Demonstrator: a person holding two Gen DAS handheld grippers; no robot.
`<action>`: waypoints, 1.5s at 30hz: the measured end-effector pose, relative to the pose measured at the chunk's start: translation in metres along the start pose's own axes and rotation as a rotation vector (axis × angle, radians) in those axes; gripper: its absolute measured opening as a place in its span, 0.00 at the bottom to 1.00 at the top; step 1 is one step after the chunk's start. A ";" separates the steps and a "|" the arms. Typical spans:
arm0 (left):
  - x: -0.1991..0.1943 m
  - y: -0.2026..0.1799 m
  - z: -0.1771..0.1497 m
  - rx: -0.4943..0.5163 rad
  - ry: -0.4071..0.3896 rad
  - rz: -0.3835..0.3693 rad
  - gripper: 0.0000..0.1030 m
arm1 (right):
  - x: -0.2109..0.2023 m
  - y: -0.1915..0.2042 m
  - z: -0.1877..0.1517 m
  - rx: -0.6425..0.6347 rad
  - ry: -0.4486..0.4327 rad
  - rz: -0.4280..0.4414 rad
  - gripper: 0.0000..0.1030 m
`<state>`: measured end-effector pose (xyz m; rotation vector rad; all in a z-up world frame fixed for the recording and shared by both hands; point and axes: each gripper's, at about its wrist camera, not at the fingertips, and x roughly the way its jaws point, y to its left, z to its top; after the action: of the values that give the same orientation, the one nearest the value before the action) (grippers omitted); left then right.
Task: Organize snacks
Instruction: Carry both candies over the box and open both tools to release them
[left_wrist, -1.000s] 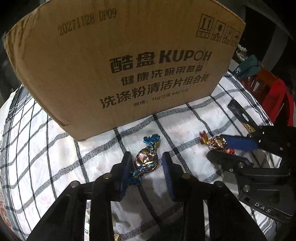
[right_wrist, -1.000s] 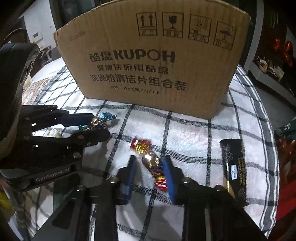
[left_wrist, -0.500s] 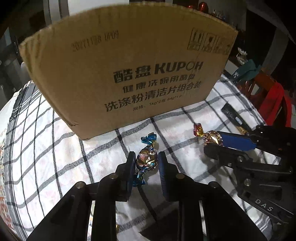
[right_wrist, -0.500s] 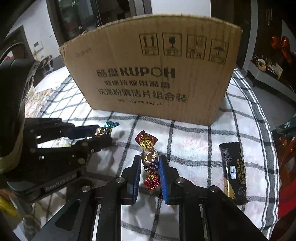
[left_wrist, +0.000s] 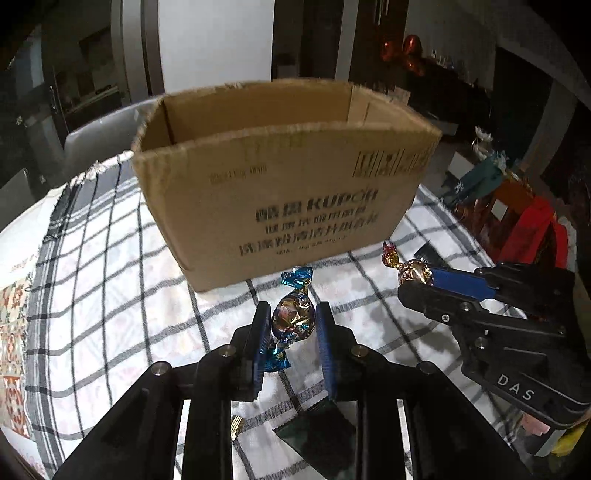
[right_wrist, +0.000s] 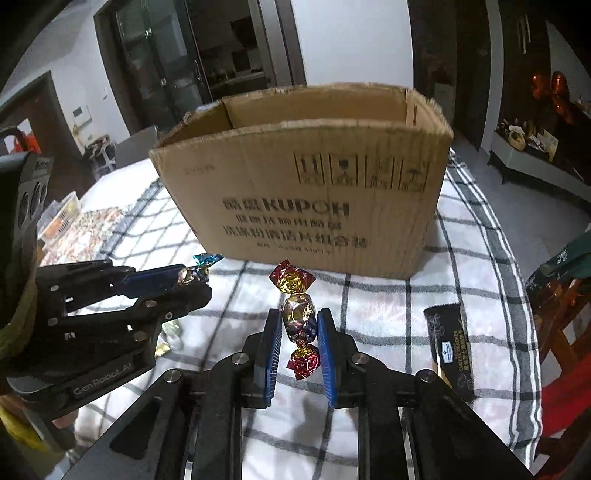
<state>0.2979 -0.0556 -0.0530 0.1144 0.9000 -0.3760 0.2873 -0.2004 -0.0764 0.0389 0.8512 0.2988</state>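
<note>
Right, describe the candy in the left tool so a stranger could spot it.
Start at the open cardboard box on the checked tablecloth. In front of it, the left tool grips a foil candy. Its twisted ends are blue; the right tool's candy has red ends.

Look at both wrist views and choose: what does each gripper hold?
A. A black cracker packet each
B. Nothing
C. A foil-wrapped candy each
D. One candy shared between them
C: the left gripper clamps the blue-ended candy, and the right gripper clamps the red-ended candy.
</note>
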 end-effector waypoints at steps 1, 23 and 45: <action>-0.005 0.001 0.001 -0.001 -0.008 0.002 0.24 | -0.003 0.001 0.001 0.000 -0.008 0.004 0.20; -0.085 -0.002 0.057 0.018 -0.183 0.029 0.24 | -0.068 0.007 0.064 -0.023 -0.195 0.013 0.20; -0.064 0.016 0.137 0.040 -0.220 0.012 0.24 | -0.049 -0.005 0.149 -0.067 -0.203 -0.045 0.20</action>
<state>0.3695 -0.0582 0.0814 0.1126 0.6746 -0.3870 0.3688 -0.2061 0.0571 -0.0124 0.6399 0.2756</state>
